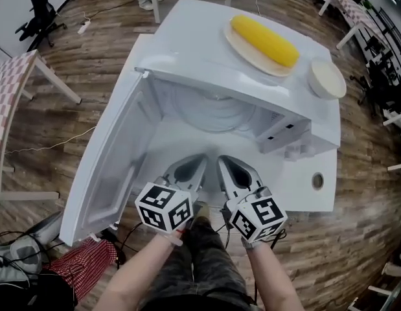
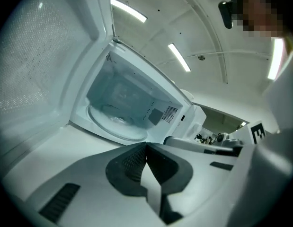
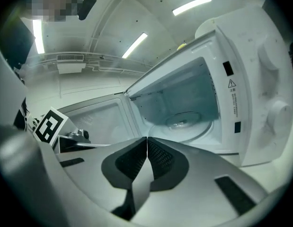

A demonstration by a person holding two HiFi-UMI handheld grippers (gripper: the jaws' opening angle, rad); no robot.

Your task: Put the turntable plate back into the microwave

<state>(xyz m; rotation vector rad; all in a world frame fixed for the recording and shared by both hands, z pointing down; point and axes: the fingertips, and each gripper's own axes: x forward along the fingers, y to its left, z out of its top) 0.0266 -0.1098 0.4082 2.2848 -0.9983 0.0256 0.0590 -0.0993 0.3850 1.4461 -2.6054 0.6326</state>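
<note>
**Plate** [image 1: 212, 112]: round and clear, so no long axis. It lies flat on the floor of the microwave [image 1: 252, 76] cavity, already in its place as far as the views show. I cannot tell whether it sits true on its hub.

**Bearing:** straight ahead of both grippers and deeper in, past the open front, well apart from the fingertips. In the left gripper view it shows ahead and to the left, in the right gripper view ahead and to the right.

**Door** [image 1: 103, 167]: swung fully open on the left.

**Left gripper** [image 1: 199, 162]: low over the tabletop [image 1: 297, 186] before the cavity mouth. Its fingers [image 2: 129, 164] are pressed together with nothing between them.

**Right gripper** [image 1: 223, 163]: just beside the left and level with it. Its fingers [image 3: 160, 162] are likewise pressed together and empty.

**Nearer hand:** neither, both are about equally far from the plate.

**Judgement:** the placing looks done. Any nudge would need the fingers spread first.

**On top of the microwave:** corn [image 1: 265, 41] on a dish and a bowl [image 1: 326, 78], both untouched.
</note>
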